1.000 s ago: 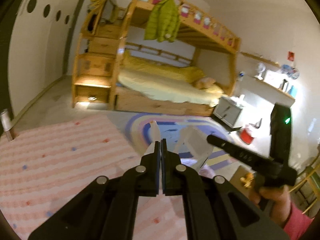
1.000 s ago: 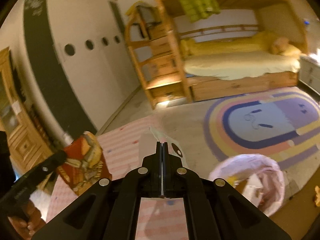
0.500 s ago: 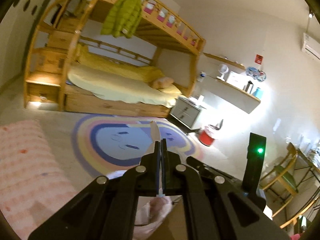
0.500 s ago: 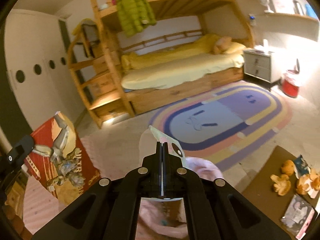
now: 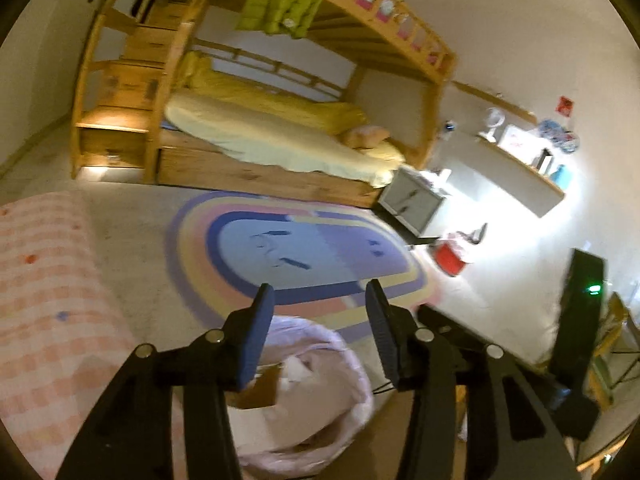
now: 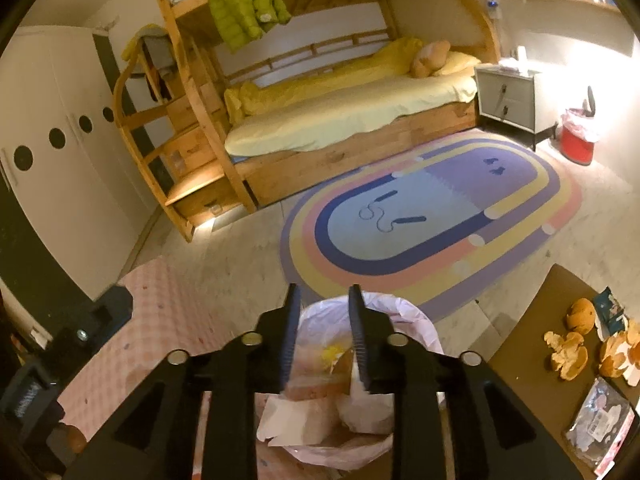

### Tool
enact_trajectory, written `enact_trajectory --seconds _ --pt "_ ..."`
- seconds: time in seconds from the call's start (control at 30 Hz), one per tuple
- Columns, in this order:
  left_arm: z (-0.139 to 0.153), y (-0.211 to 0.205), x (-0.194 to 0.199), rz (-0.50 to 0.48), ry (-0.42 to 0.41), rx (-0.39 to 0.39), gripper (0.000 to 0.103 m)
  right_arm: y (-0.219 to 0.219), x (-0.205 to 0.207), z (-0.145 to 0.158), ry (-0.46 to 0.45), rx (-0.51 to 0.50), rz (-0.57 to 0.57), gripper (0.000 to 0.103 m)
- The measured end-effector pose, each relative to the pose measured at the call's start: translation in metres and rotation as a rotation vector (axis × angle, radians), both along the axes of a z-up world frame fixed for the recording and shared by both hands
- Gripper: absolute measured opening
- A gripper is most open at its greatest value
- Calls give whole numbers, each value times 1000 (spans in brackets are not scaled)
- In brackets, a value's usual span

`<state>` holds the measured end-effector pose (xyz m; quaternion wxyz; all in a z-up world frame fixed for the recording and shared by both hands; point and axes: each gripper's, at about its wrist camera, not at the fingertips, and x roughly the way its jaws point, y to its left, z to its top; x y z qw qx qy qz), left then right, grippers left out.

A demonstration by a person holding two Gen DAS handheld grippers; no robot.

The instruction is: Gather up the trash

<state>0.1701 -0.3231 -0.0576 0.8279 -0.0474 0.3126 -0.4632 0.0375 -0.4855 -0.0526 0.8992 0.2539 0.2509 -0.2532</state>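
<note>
A trash bin lined with a pale pink bag (image 5: 352, 368) (image 6: 416, 320) stands on the floor right below both grippers. It holds paper and card scraps (image 6: 316, 408). My left gripper (image 5: 318, 316) is open and empty above the bin's far rim. My right gripper (image 6: 322, 312) is open and empty over the bin's mouth. Orange peels (image 6: 568, 354) and wrappers (image 6: 602, 426) lie on a brown table (image 6: 532, 380) at the right of the right wrist view.
A pink checked tablecloth (image 5: 44, 320) (image 6: 132, 344) lies left of the bin. An oval rainbow rug (image 6: 436, 216) covers the floor ahead. A wooden bunk bed (image 6: 340, 112), a grey nightstand (image 6: 510, 98) and a red bin (image 6: 576, 146) stand behind.
Both grippers swung over the bin and opened. The paper scrap in the left one and the card piece in the right one are gone from the jaws; scraps lie in the bin.
</note>
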Motion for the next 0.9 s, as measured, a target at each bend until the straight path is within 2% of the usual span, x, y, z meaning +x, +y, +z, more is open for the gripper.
enact_trajectory --seconds 0.17,0.23,0.37,0.47,0.53,0.63,0.83,0.9 --pt "6 26 9 88 6 38 52 13 2 5 -14 -2 44 33" --pt "10 39 9 119 1 54 53 21 4 9 -21 -11 65 39" --pt "21 75 1 203 -34 91 62 42 9 17 -37 -28 118 47" --pt "28 102 -7 259 -57 127 67 66 11 24 -62 -30 177 58" --pt "31 120 -15 293 -67 144 71 80 12 28 -77 -33 219 73" --pt "33 146 -29 341 -58 170 78 104 12 34 -102 -42 292 88" --pt "38 197 -64 443 -37 240 96 147 -8 47 -154 -1 379 91" --pt "42 210 -75 471 -24 248 96 165 -18 52 -149 -10 429 92"
